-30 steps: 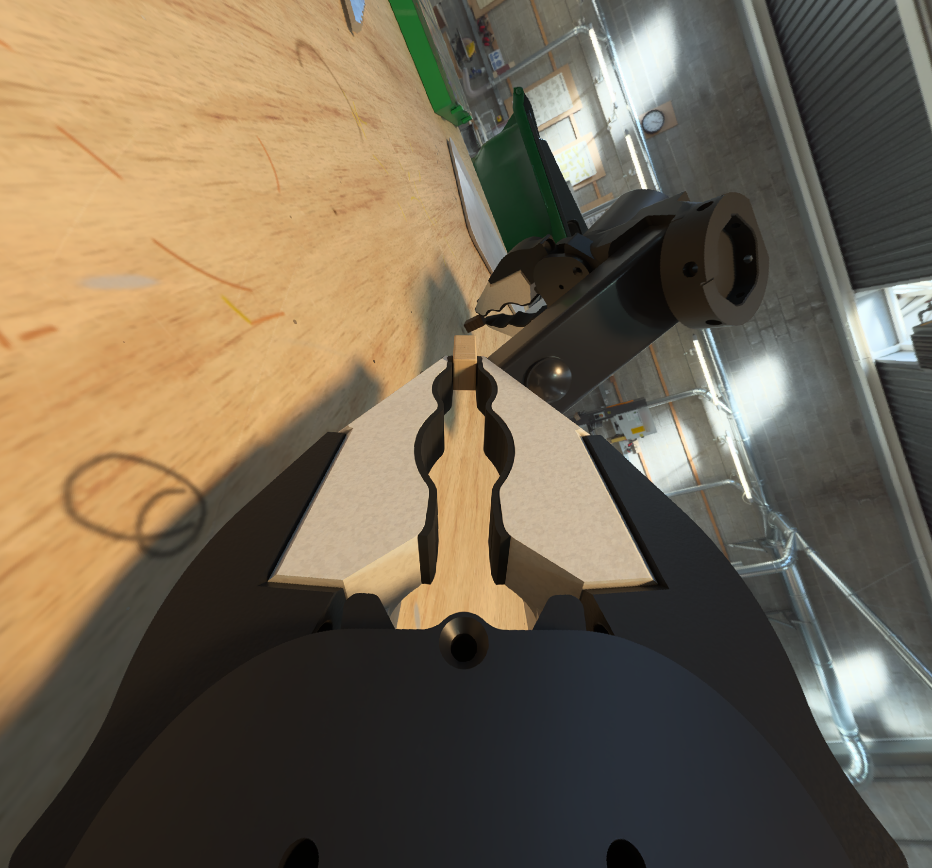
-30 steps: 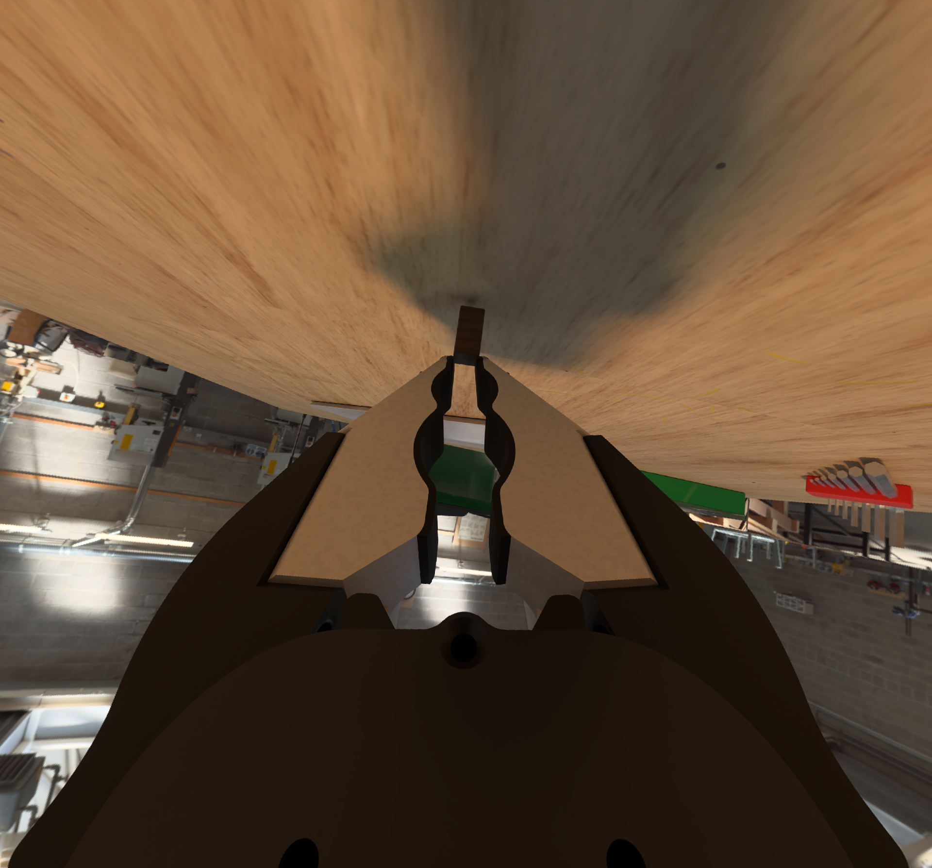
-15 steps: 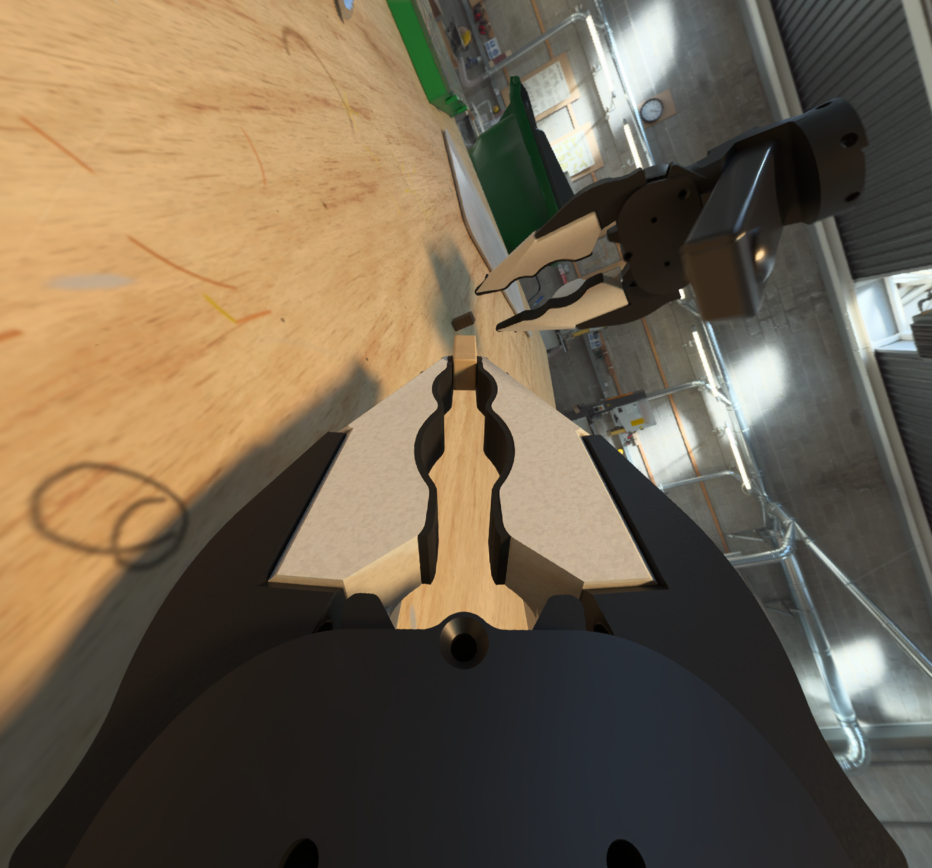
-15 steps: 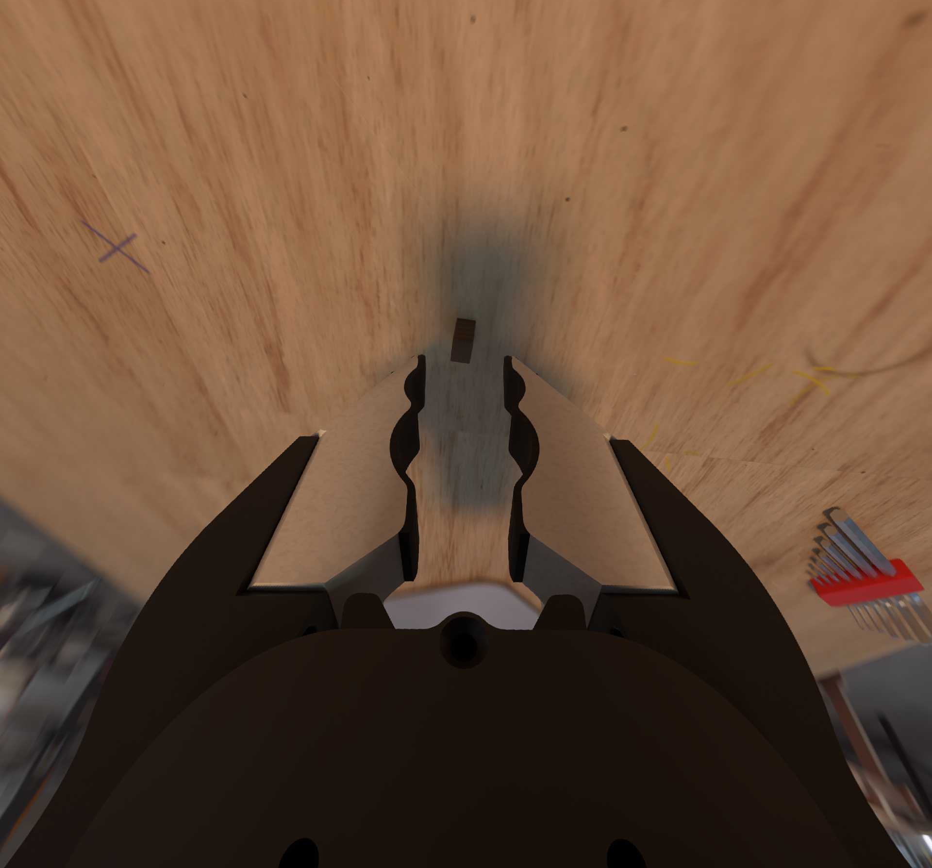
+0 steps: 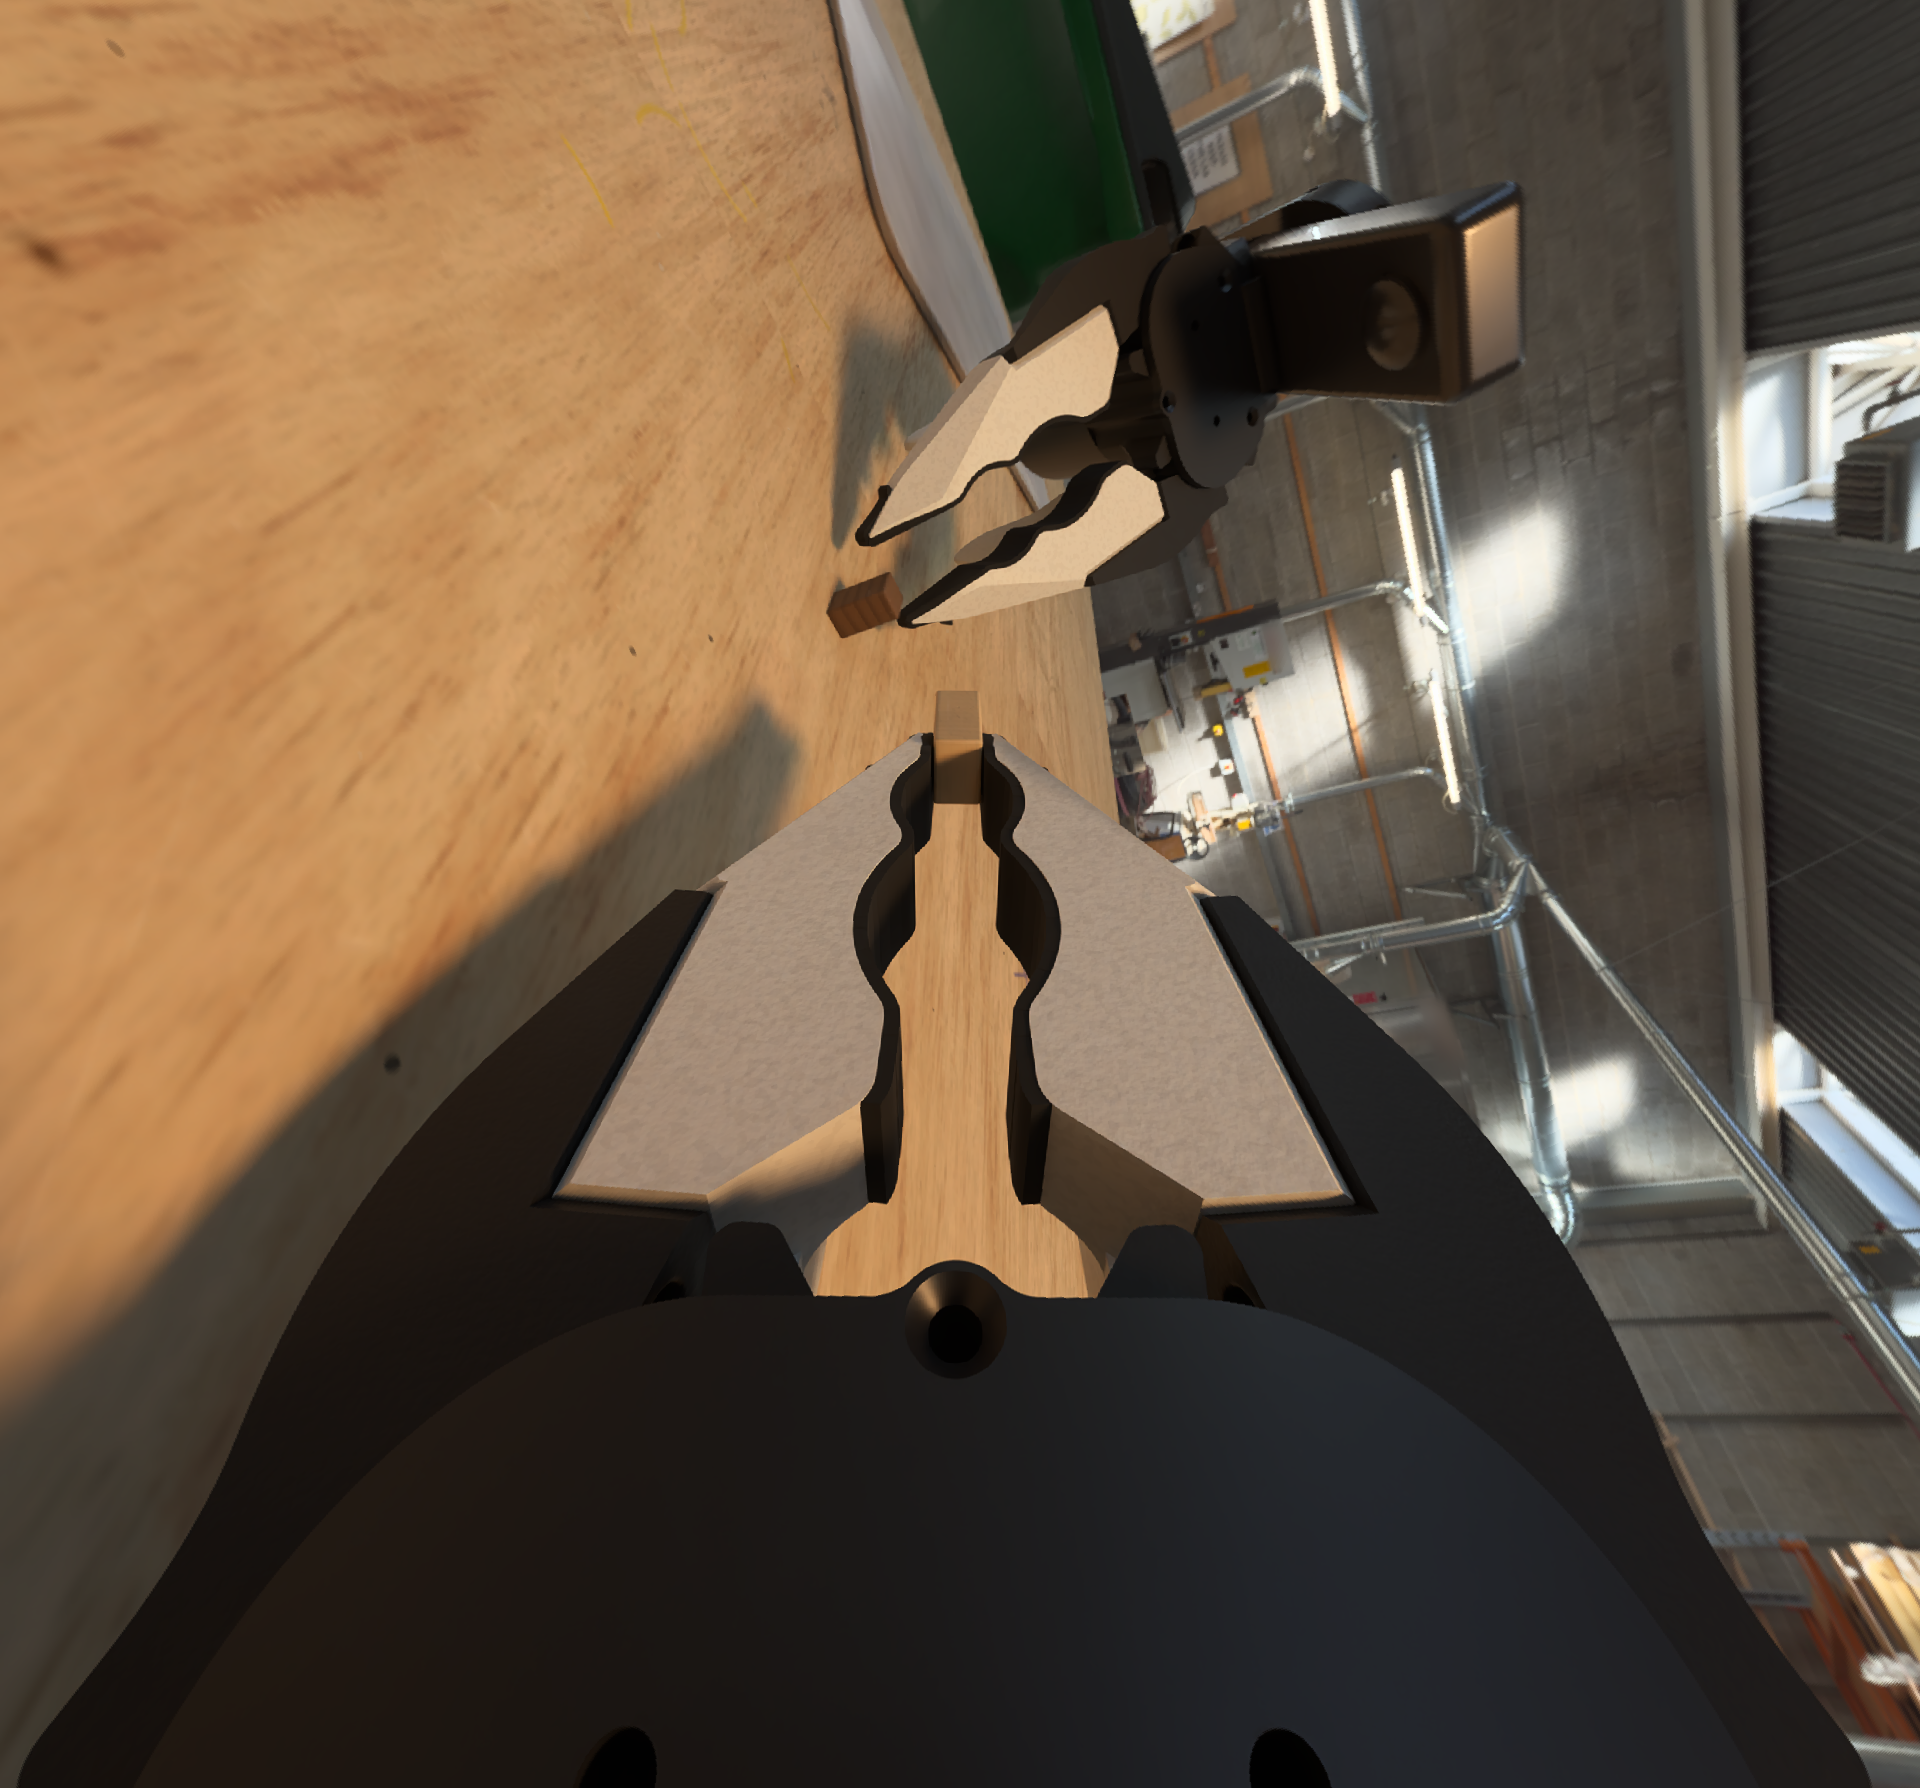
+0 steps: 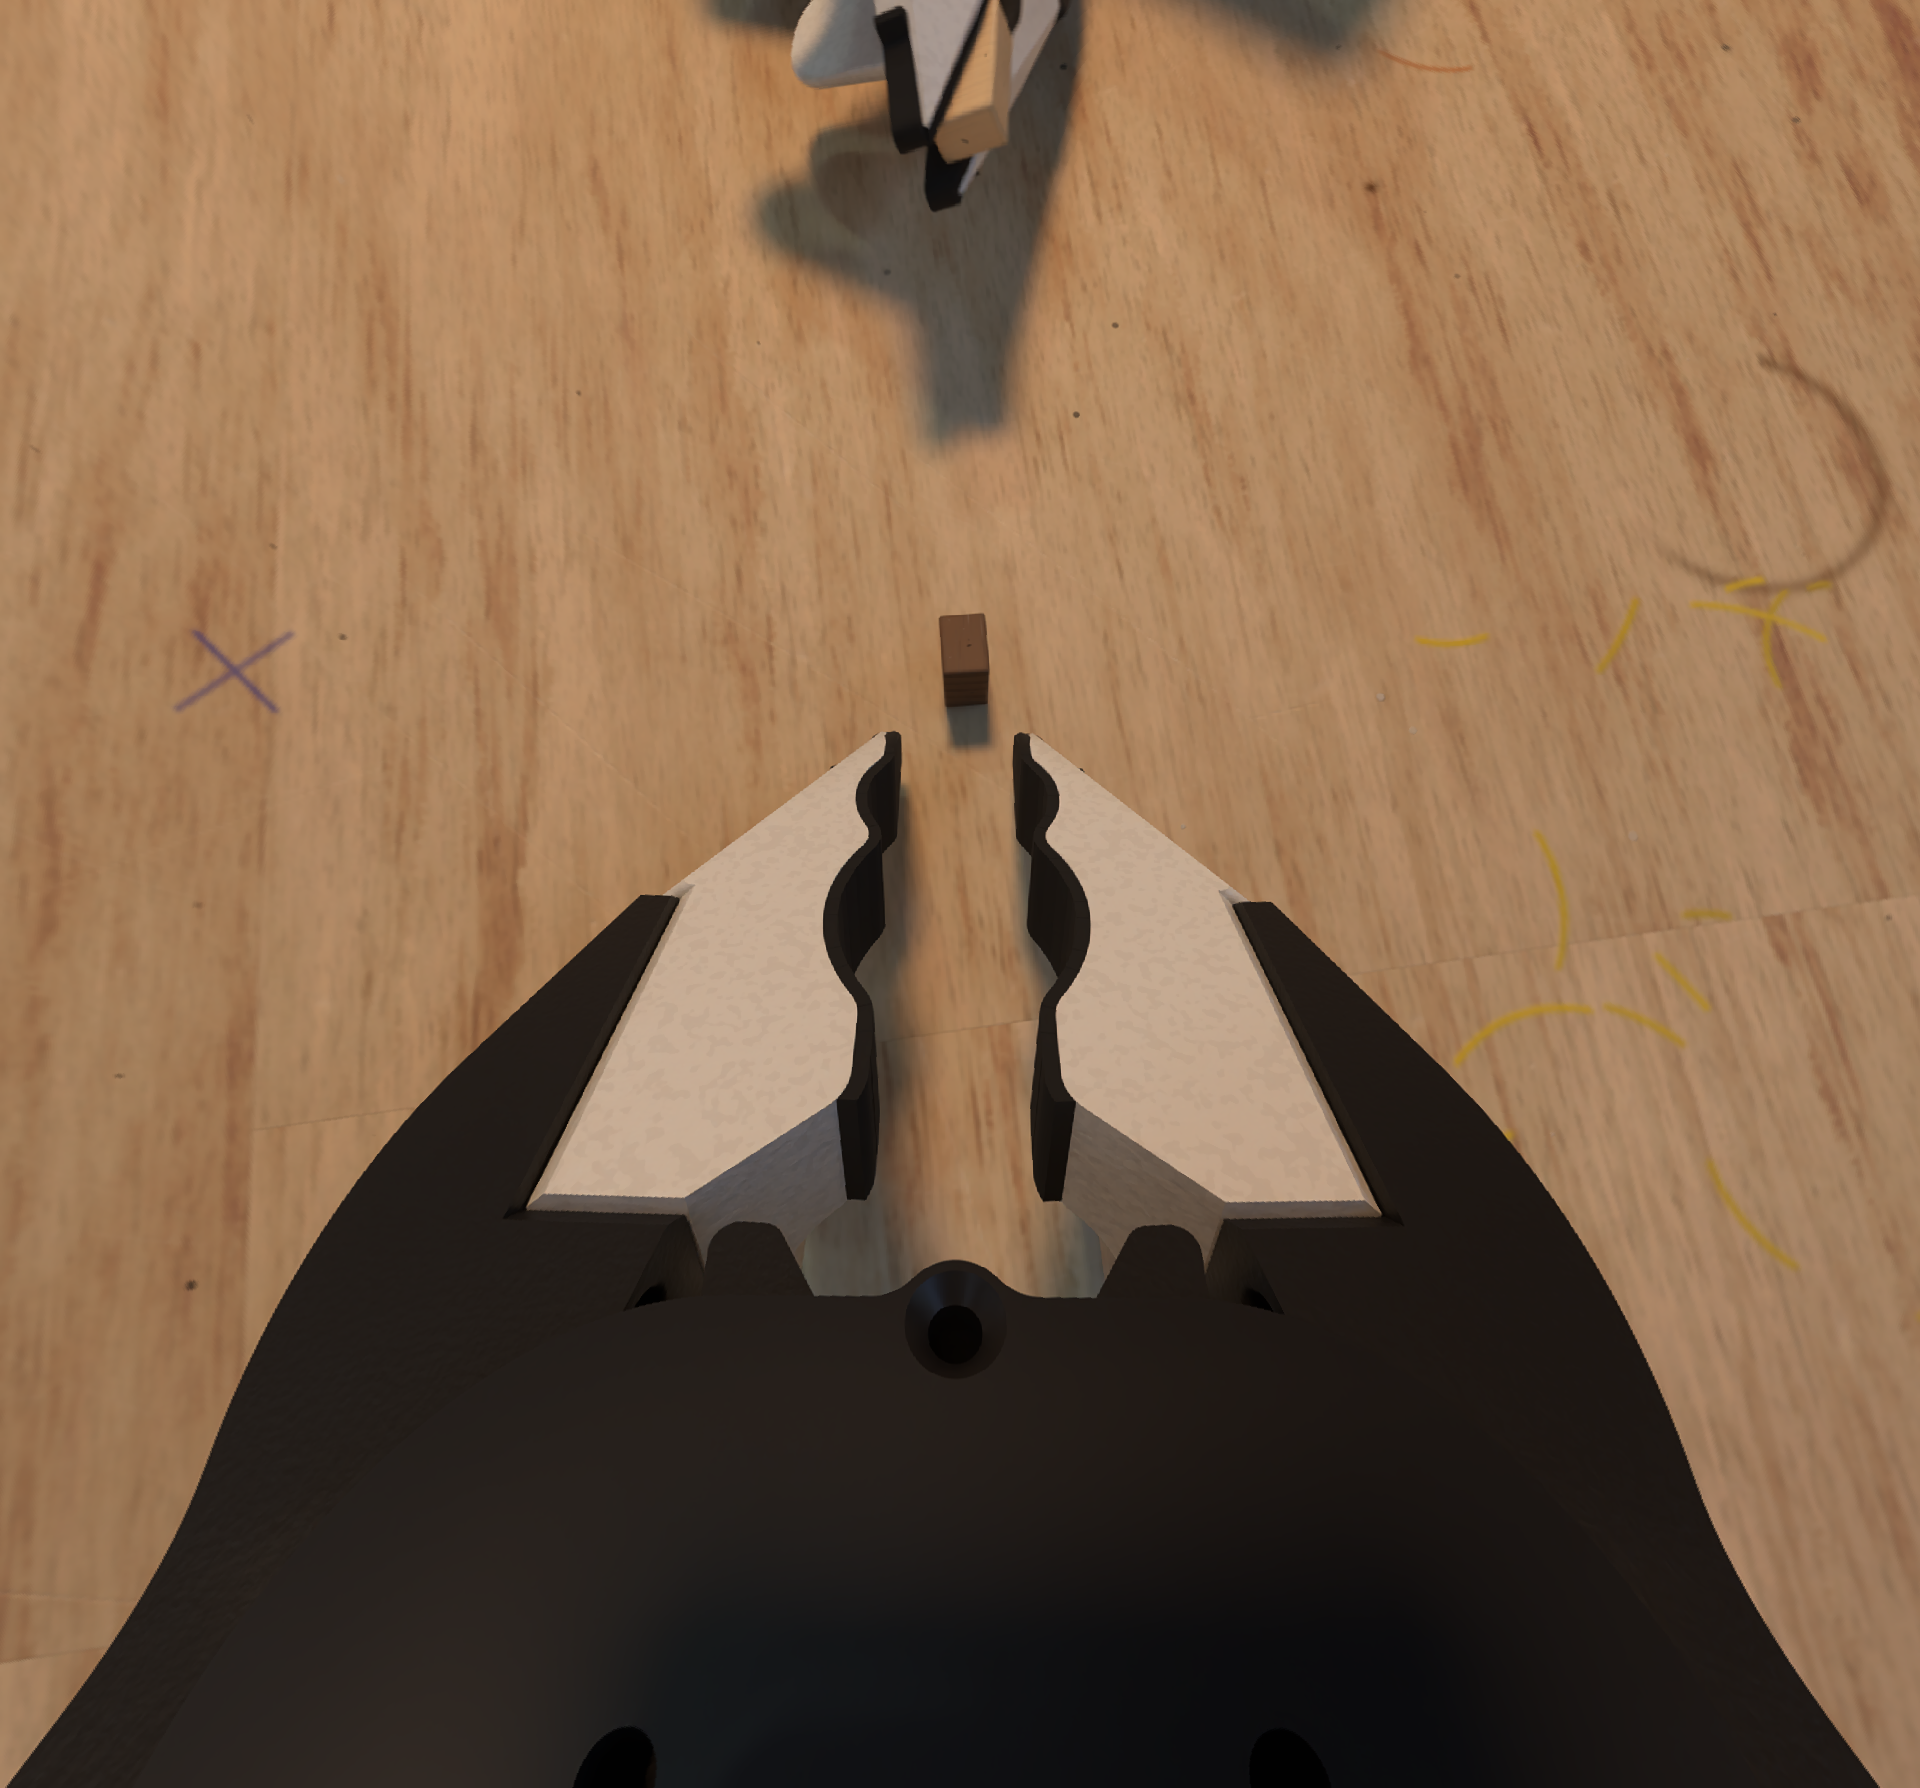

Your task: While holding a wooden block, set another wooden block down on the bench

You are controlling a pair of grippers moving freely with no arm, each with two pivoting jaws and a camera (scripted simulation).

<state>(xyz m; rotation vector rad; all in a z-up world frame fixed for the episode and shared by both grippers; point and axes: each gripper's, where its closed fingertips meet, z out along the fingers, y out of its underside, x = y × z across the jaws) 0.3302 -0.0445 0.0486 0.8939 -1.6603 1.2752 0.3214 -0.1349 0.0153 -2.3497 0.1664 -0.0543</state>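
Observation:
My left gripper (image 5: 957, 739) is shut on a pale wooden block (image 5: 957, 736) pinched at its fingertips, held above the wooden bench (image 5: 364, 388). It also shows in the right wrist view (image 6: 951, 149), with the pale block (image 6: 982, 91) in it. A small dark brown wooden block (image 6: 963, 660) lies on the bench (image 6: 416, 388), just ahead of my right gripper (image 6: 957, 739), which is open and empty. In the left wrist view the dark block (image 5: 863, 605) lies by the tips of the right gripper (image 5: 885, 577).
A green bin (image 5: 997, 65) and a pale flat board (image 5: 894, 138) stand at the bench's far edge. Pen marks are on the bench: a purple cross (image 6: 234, 670), yellow scribbles (image 6: 1621, 969) and a dark ring (image 6: 1808, 481).
My right gripper has opened, let go of the dark block and drawn back from it. The dark block now lies on the bench. My left gripper still holds the pale block.

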